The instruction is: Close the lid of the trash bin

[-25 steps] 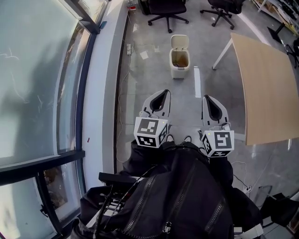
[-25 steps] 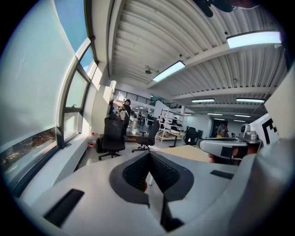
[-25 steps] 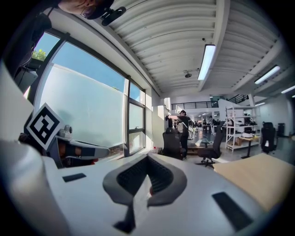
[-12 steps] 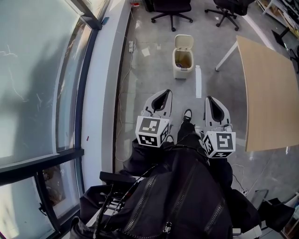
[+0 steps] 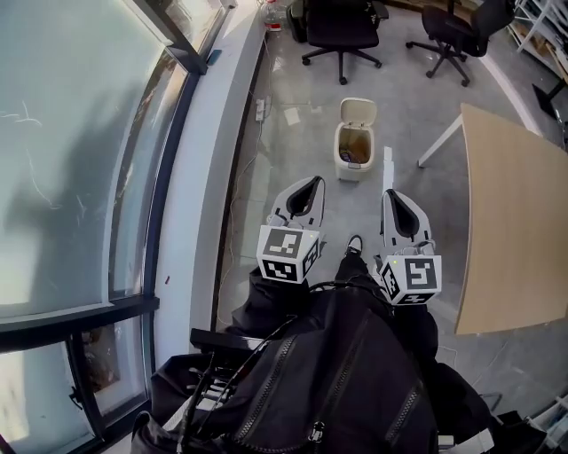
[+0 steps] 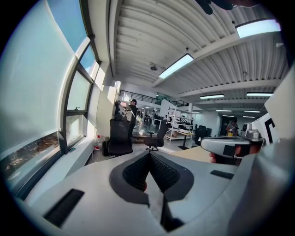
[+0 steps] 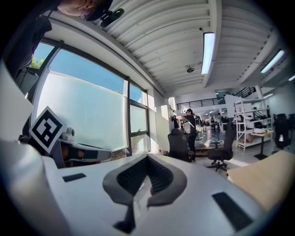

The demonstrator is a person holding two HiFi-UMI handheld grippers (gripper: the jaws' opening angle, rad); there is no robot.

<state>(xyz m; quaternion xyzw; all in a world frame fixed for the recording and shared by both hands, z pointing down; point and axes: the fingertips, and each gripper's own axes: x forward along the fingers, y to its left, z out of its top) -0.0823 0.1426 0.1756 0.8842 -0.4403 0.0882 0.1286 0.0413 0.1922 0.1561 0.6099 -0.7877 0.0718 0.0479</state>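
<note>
A small white trash bin [image 5: 355,151] stands on the grey floor ahead of me, its lid [image 5: 358,110] tipped up and back, brown contents showing inside. My left gripper [image 5: 311,181] and right gripper [image 5: 390,192] are held side by side at waist height, both pointing toward the bin and well short of it. Each has its jaws together with nothing between them. In the left gripper view my left gripper [image 6: 150,155] shows its pads meeting; the right gripper view shows the same for my right gripper [image 7: 147,157]. The gripper bodies hide the bin in both gripper views.
A light wooden table [image 5: 510,213] stands to the right of the bin. Two black office chairs [image 5: 342,27] [image 5: 457,31] are beyond it. A glass window wall [image 5: 89,160] and white sill run along the left. A person [image 7: 189,120] stands far off by the chairs.
The bin sits lower and nearer in the head view, and the table edge has slid right. Both grippers have come forward together toward the bin, jaws unchanged.
</note>
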